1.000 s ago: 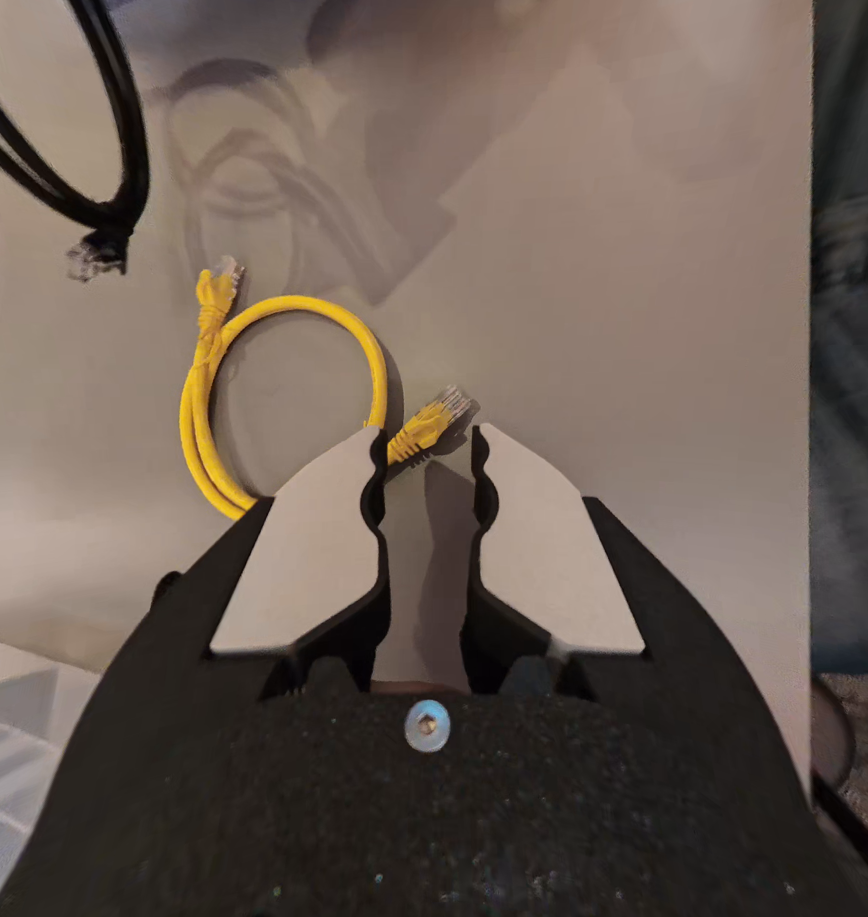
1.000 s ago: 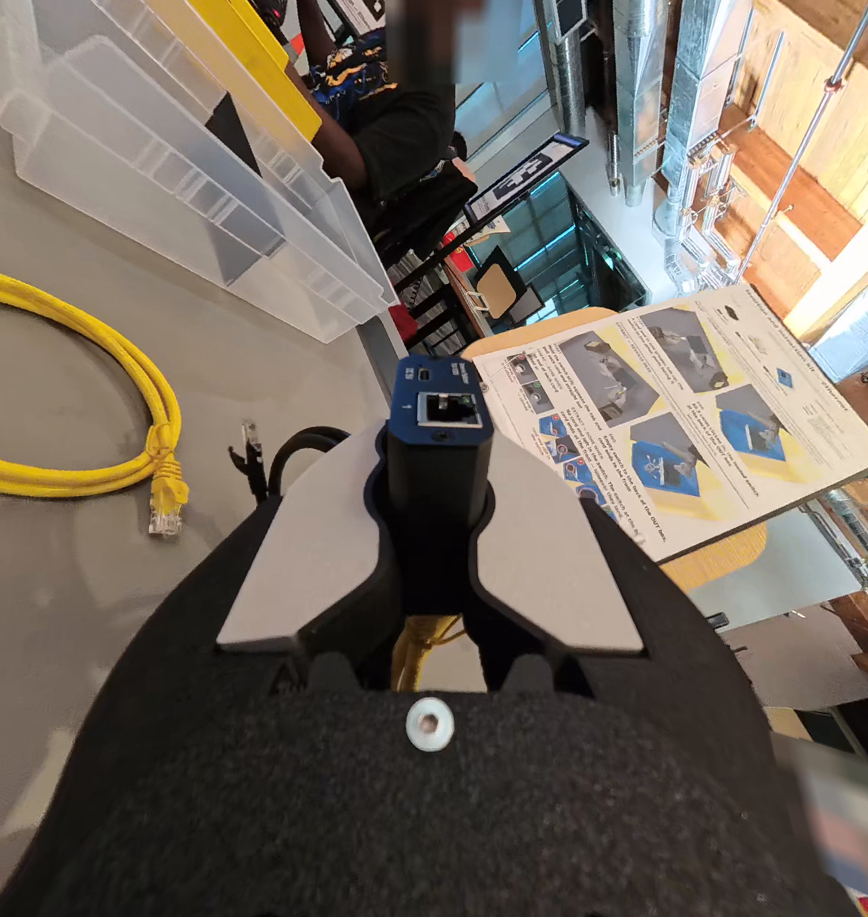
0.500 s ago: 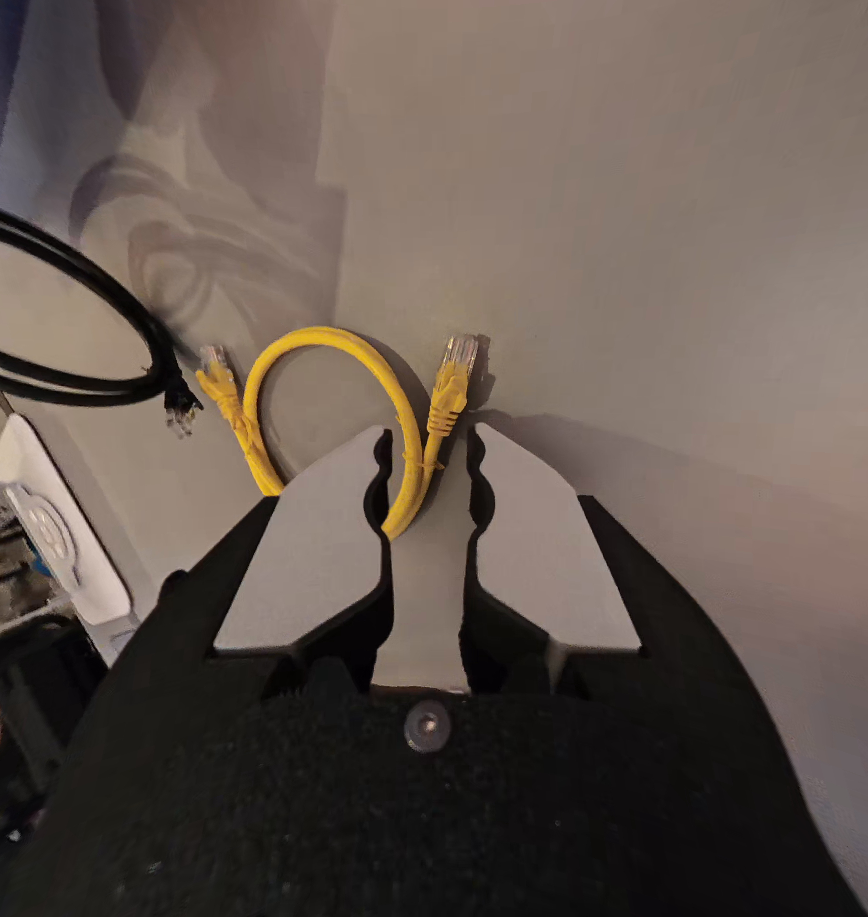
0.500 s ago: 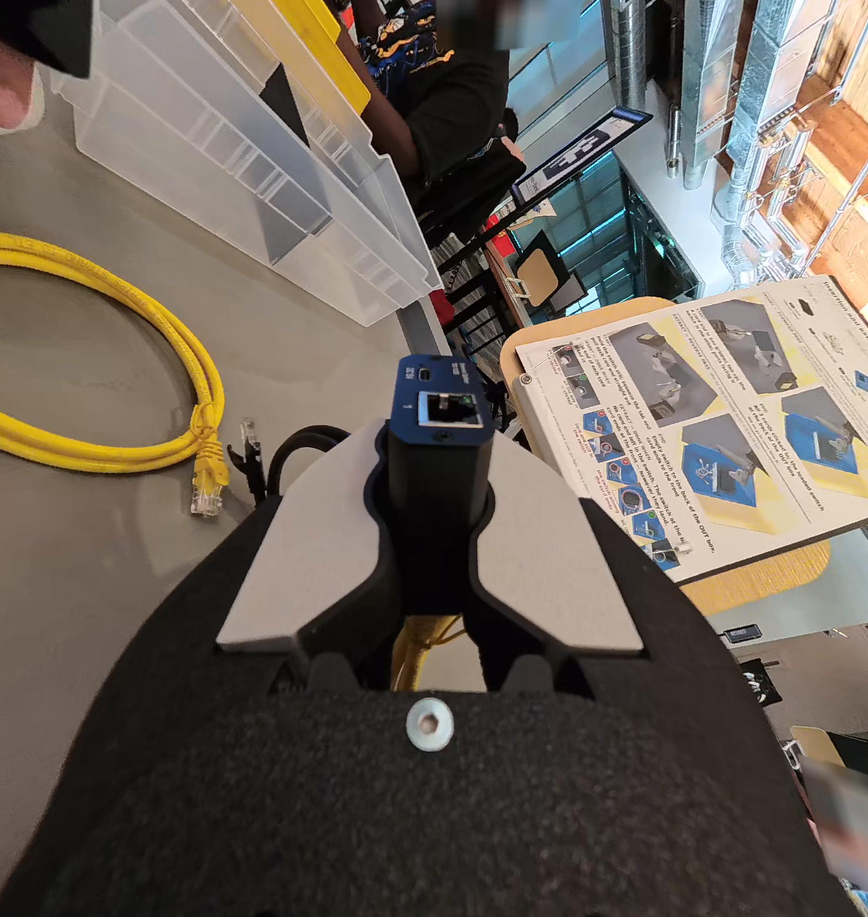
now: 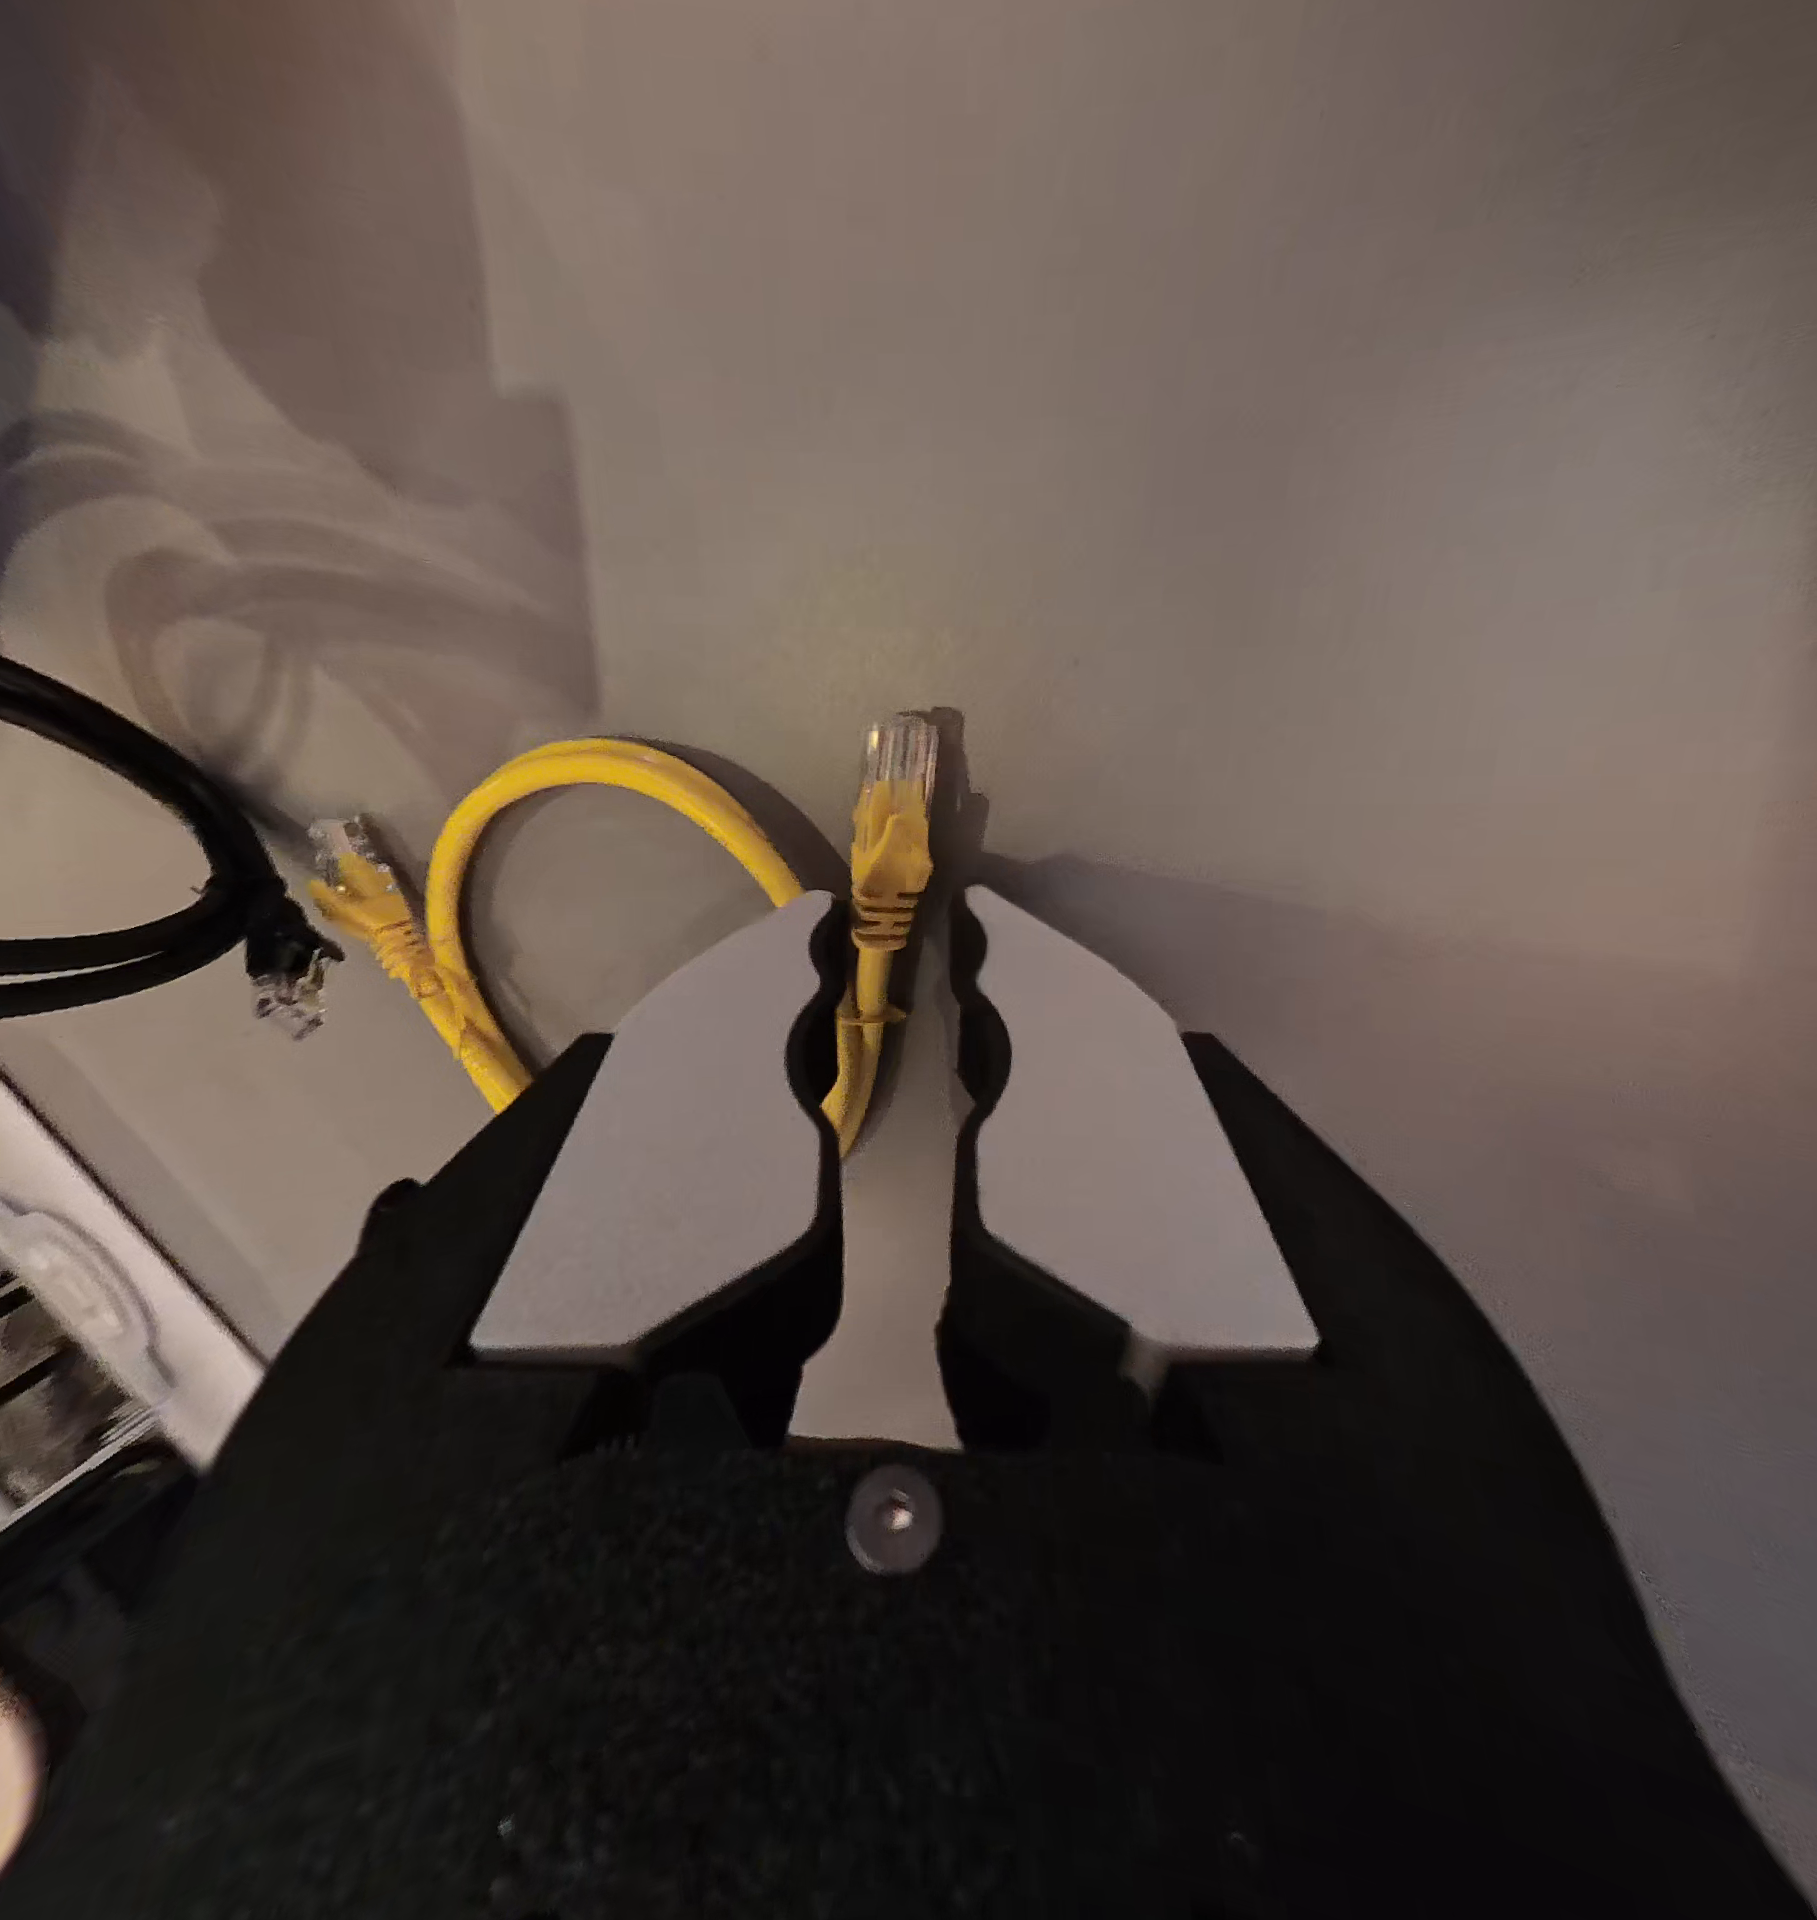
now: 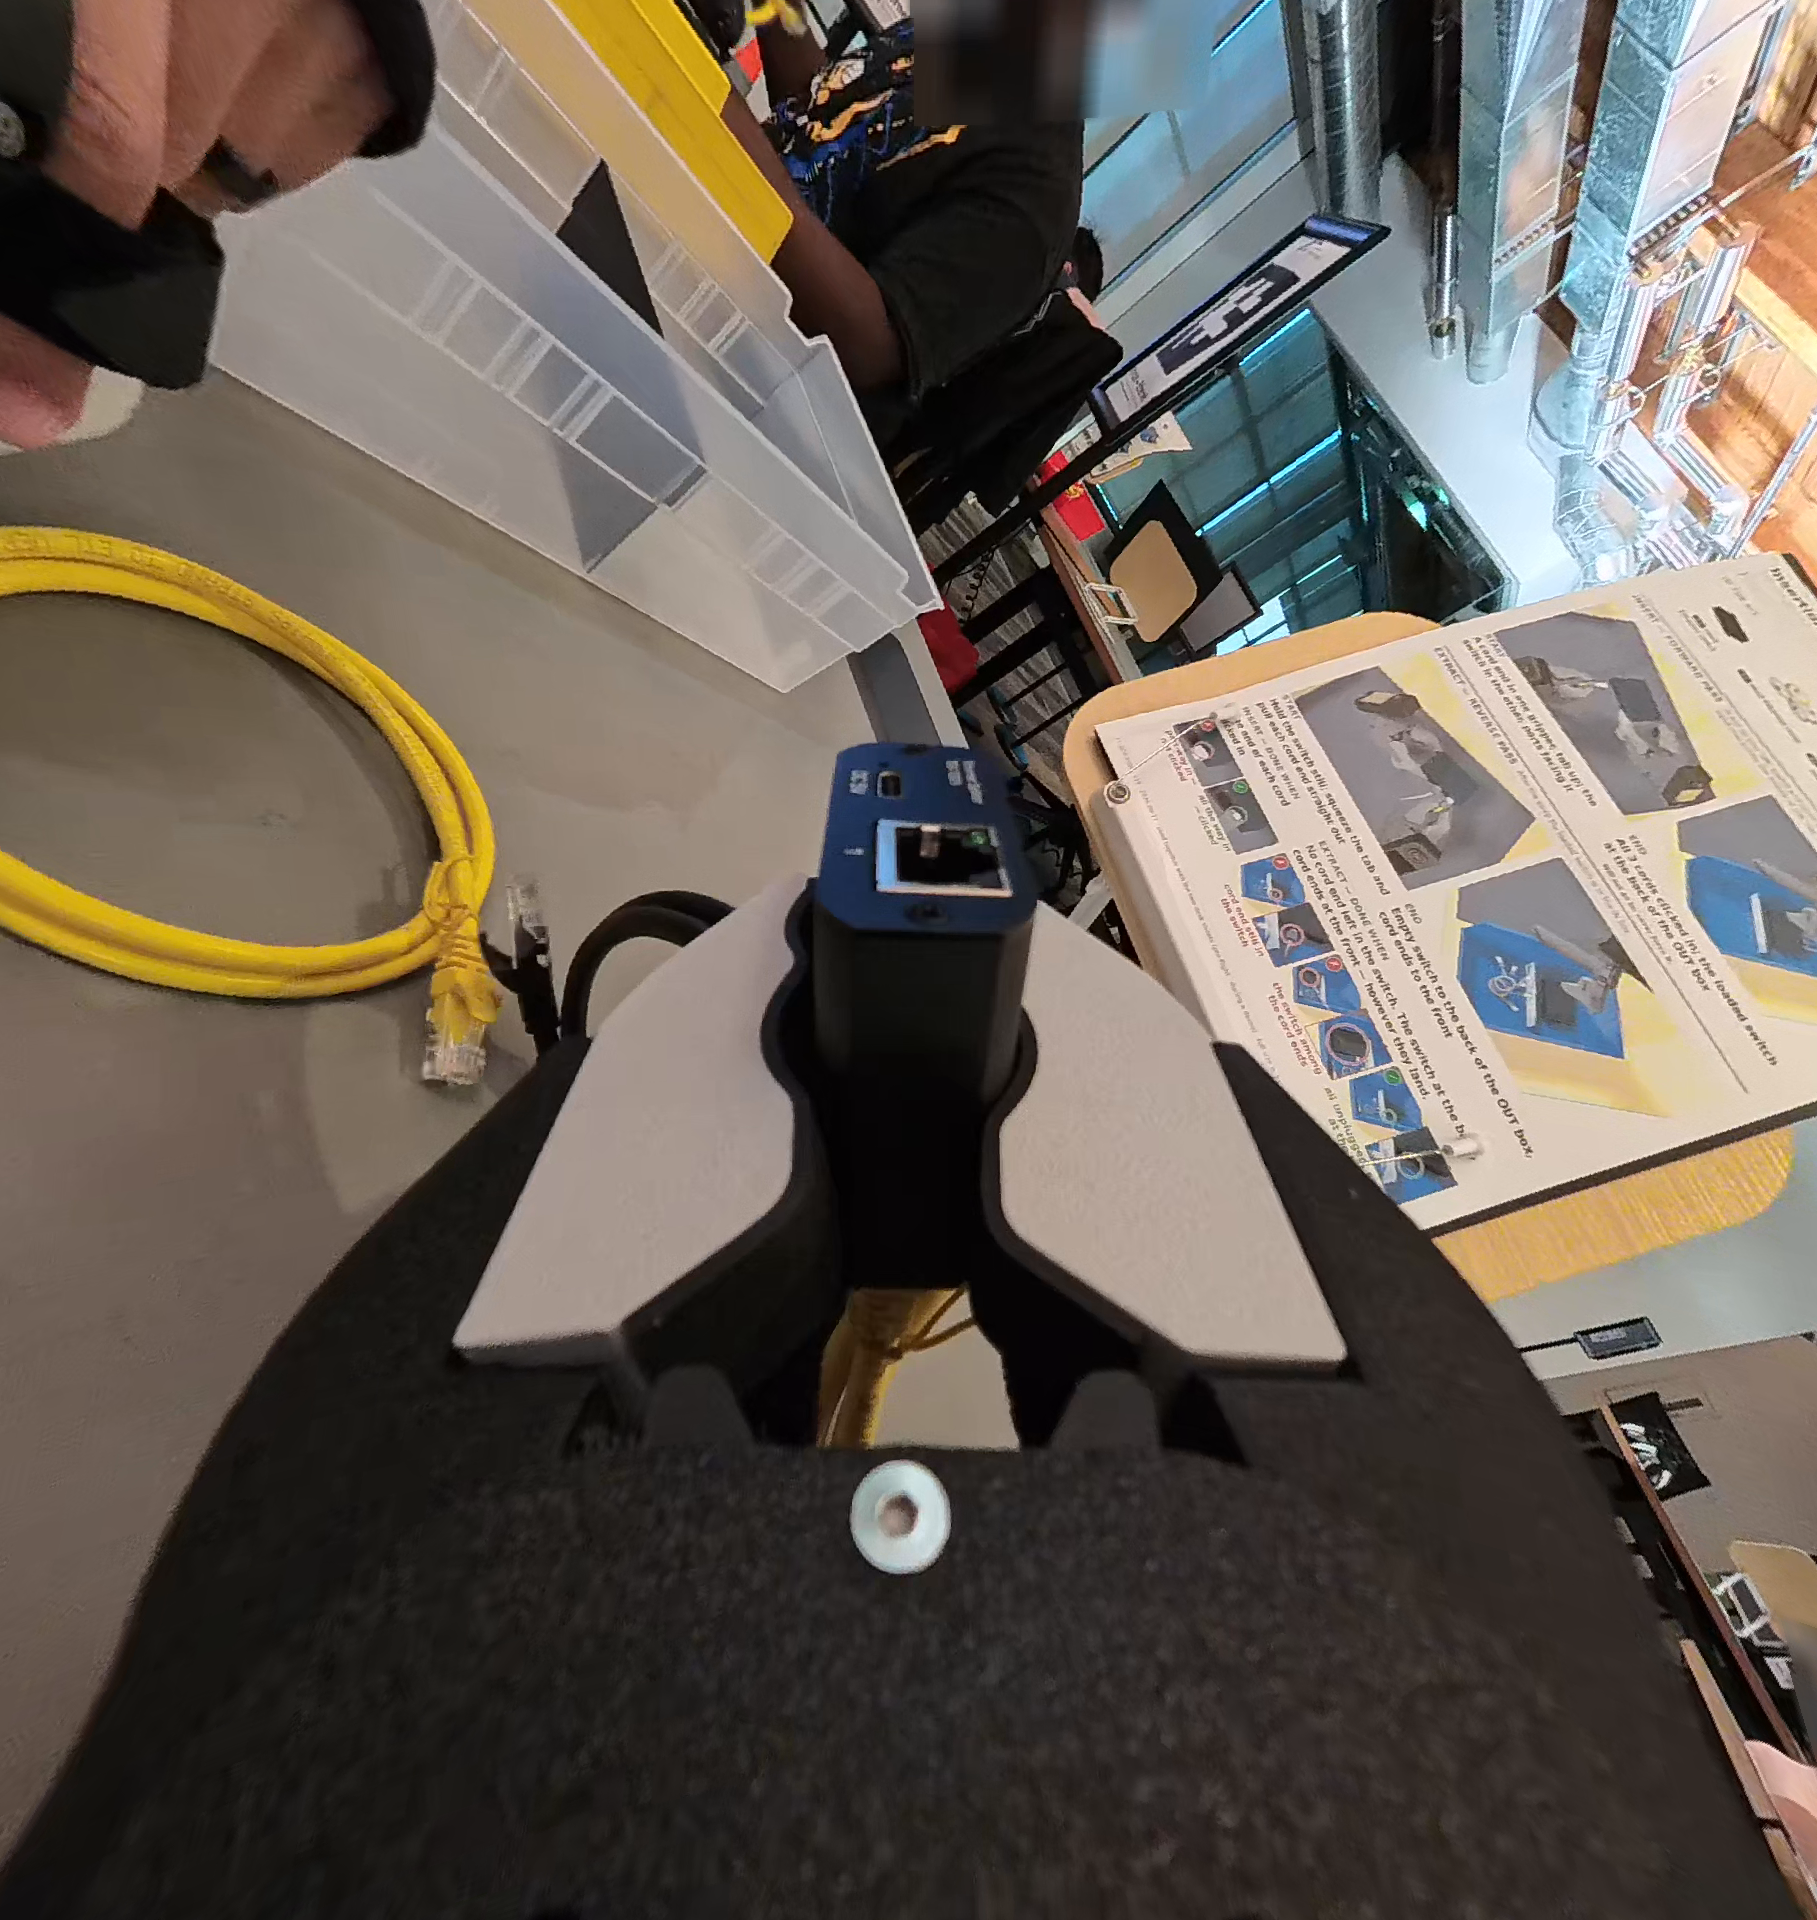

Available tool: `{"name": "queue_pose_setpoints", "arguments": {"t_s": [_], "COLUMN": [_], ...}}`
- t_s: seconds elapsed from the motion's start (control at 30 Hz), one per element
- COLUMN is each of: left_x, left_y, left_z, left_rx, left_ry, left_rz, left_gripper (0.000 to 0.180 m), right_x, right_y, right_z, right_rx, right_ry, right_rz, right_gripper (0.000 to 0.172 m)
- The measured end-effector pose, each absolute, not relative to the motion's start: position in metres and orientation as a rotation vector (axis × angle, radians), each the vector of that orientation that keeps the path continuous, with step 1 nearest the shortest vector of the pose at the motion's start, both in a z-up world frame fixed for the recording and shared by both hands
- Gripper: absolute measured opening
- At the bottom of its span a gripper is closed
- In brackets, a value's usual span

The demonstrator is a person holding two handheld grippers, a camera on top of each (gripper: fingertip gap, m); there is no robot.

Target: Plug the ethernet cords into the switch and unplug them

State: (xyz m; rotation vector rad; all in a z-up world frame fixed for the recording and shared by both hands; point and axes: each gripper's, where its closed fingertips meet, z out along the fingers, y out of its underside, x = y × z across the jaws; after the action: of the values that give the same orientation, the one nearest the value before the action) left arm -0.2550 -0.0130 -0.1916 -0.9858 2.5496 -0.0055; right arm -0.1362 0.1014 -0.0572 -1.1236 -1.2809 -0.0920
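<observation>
Left gripper [image 5: 891, 914] down over the grey table [image 5: 1299, 520], fingers narrowly parted, astride the short yellow cord [image 5: 613, 769] just behind its clear plug [image 5: 896, 753]; left pad against the cord, visible gap on the right, so nothing clamped. Black cord [image 5: 135, 831] off to the left. Right gripper [image 6: 919, 935] clamped on the switch [image 6: 925, 831], blue port face up. Long yellow cord [image 6: 291, 665] coiled on the table beside a clear bin [image 6: 571, 416].
</observation>
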Motion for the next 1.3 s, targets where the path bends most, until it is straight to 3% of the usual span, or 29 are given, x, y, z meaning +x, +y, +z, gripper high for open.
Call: {"name": "queue_pose_setpoints", "arguments": {"t_s": [0.2,0.43,0.73,0.87,1.3], "left_x": [-0.248,-0.238,-0.222,-0.207,-0.18], "left_y": [-0.003,0.006,-0.018,-0.023,-0.013], "left_z": [-0.192,-0.183,-0.069,-0.039,-0.059], "left_rx": [-0.959,-1.436,-2.135,-2.377,-2.719], "left_ry": [2.49,2.223,1.694,1.544,1.5], "left_rz": [0.065,-0.029,-0.75,-0.88,-0.679], "left_gripper": [0.011,0.011,0.01,0.01,0.01], "right_x": [-0.138,-0.136,-0.149,-0.158,-0.165], "right_y": [0.1,0.102,0.09,0.081,0.078], "right_z": [-0.057,-0.058,-0.064,-0.067,-0.076], "right_rx": [-1.119,-1.102,-0.992,-0.947,-0.93], "right_ry": [-1.289,-1.297,-1.388,-1.433,-1.483], "right_rz": [-0.085,-0.12,-0.288,-0.336,-0.433], "right_gripper": [0.026,0.026,0.026,0.026,0.026]}}
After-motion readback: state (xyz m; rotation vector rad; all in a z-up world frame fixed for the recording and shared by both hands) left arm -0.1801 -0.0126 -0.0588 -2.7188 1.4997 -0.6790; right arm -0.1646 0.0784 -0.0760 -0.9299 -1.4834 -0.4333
